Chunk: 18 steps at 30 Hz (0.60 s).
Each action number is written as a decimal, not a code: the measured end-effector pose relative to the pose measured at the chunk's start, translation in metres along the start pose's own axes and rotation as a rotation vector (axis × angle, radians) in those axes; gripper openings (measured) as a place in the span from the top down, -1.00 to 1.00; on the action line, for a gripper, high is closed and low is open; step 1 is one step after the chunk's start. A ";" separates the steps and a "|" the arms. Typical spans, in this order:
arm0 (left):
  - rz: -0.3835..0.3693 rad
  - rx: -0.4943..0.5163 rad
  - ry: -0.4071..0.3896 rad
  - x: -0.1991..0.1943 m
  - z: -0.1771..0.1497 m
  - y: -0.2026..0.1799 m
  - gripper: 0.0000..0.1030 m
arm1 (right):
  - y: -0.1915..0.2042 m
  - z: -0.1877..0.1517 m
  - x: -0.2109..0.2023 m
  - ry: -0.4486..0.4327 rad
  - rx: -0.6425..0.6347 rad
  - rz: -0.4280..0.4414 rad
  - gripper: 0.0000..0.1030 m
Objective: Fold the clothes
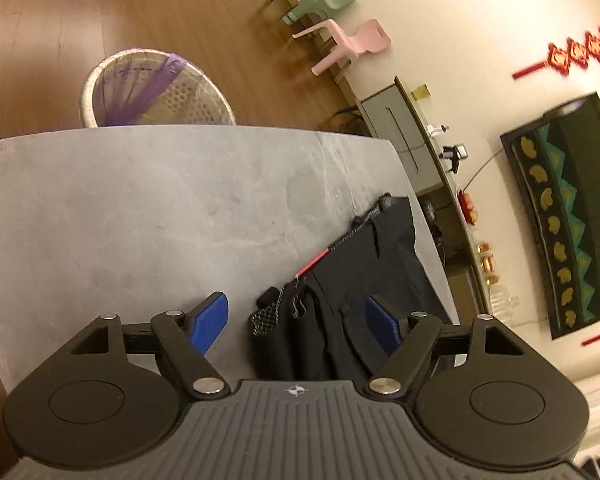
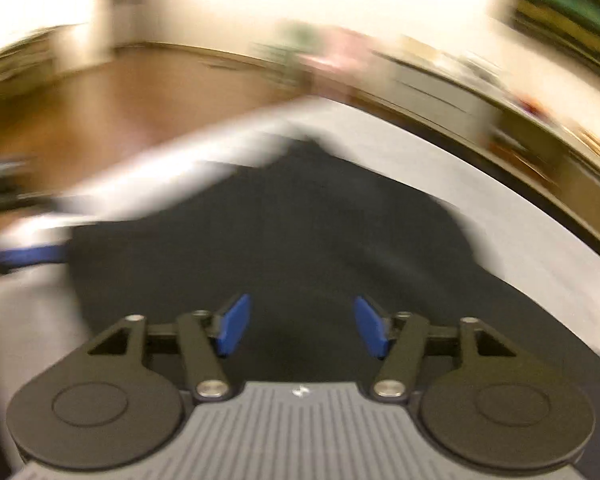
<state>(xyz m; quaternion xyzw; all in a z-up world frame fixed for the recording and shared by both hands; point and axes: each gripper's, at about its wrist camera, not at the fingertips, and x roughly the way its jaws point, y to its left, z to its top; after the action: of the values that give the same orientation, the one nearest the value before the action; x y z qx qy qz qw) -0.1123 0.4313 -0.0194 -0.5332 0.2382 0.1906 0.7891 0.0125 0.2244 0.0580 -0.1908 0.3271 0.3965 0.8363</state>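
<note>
A black garment (image 1: 352, 280) with a red-tipped drawstring (image 1: 320, 258) lies on the grey table (image 1: 140, 208) near its right edge. My left gripper (image 1: 298, 326) hangs over the garment's near end, its blue pads (image 1: 210, 322) wide apart with nothing pressed between them. In the right wrist view, which is heavily blurred, the same black garment (image 2: 300, 240) spreads across the table (image 2: 520, 240). My right gripper (image 2: 302, 328) stands open above the cloth, its blue pads (image 2: 234, 326) apart. The left gripper's blue pad (image 2: 28, 256) shows at the far left edge.
A white laundry basket with a purple liner (image 1: 156, 92) stands on the wooden floor beyond the table's far edge. Green and pink small chairs (image 1: 340, 40) and a low cabinet (image 1: 404, 128) line the wall at the right. Bare tabletop stretches to the left of the garment.
</note>
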 end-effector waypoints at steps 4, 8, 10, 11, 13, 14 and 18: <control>-0.025 -0.039 0.010 -0.003 0.005 0.010 -0.53 | 0.091 0.006 0.028 0.000 -0.210 0.167 -0.33; -0.072 -0.017 0.058 0.001 0.003 0.007 -0.60 | 0.114 0.003 0.057 0.021 -0.288 0.080 0.52; -0.100 0.014 0.078 0.005 0.000 -0.001 -0.66 | 0.110 0.004 0.055 -0.004 -0.272 0.052 0.85; -0.113 0.031 0.086 0.006 -0.002 -0.006 -0.68 | 0.103 0.005 0.046 -0.025 -0.242 0.056 0.89; -0.139 0.068 0.093 0.008 -0.007 -0.016 -0.72 | 0.090 0.008 0.027 -0.066 -0.186 0.067 0.90; -0.156 0.081 0.096 0.010 -0.009 -0.021 -0.75 | 0.085 0.008 0.017 -0.080 -0.163 0.085 0.90; -0.149 0.096 0.099 0.022 -0.019 -0.029 -0.62 | 0.071 0.005 -0.005 -0.079 -0.098 0.196 0.90</control>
<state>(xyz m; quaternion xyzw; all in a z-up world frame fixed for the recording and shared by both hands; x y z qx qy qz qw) -0.0822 0.4039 -0.0164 -0.5197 0.2453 0.0931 0.8131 -0.0434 0.2684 0.0607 -0.1829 0.2910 0.4993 0.7953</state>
